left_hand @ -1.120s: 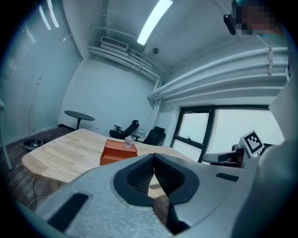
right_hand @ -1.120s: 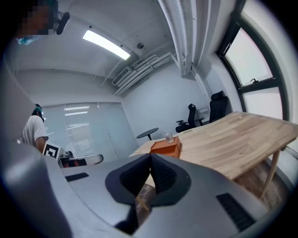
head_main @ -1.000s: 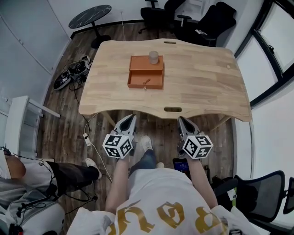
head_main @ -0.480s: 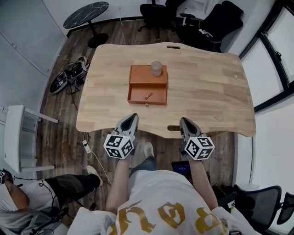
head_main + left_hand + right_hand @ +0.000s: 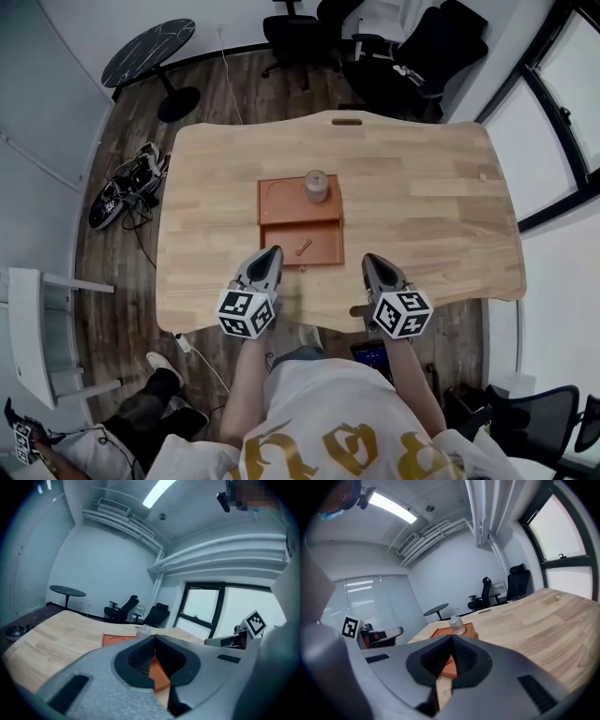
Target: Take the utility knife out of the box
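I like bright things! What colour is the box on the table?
The box is orange; the head view shows it best.

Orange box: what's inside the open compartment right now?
One small slim object, likely the utility knife, lies in the open front compartment of the box. The back half is covered by a flat top carrying a jar; anything beneath is hidden.

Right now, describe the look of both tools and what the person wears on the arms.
The left tool and right tool are grey moulded shells tapering to a point, with black textured pads inside. Each carries a white cube printed with black square markers. The person wears a white short-sleeved shirt with gold lettering.
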`<state>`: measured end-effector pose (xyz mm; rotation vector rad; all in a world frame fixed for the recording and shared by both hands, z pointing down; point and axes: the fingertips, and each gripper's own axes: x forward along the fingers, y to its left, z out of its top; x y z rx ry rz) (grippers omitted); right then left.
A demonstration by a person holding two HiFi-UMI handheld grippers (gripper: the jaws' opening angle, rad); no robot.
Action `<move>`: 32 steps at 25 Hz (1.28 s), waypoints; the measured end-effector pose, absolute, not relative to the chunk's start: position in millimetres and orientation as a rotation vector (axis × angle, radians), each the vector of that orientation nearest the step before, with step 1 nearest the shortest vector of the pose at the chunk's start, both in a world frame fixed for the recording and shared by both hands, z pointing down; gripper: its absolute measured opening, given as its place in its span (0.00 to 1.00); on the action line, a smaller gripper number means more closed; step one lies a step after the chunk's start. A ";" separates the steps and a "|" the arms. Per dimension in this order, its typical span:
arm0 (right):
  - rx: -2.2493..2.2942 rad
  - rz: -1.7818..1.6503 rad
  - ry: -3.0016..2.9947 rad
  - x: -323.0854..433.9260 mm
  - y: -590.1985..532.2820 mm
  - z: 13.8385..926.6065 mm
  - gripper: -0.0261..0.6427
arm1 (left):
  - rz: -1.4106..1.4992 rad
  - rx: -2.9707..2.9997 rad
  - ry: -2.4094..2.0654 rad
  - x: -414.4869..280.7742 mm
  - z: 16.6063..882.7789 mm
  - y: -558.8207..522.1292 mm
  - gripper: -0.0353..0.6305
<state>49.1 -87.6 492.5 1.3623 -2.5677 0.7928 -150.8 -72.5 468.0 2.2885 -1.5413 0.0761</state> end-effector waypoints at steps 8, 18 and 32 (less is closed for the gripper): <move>1.403 0.776 -2.574 33.4 -116.1 491.0 0.06 | 0.062 2.337 -1.484 -168.1 471.0 -114.2 0.07; 1.419 0.752 -2.584 32.9 -129.0 488.1 0.06 | 0.066 2.382 -1.465 -164.3 462.5 -131.8 0.07; 1.403 0.769 -2.579 32.1 -142.8 499.9 0.06 | 0.103 2.373 -1.392 -157.6 479.6 -146.0 0.07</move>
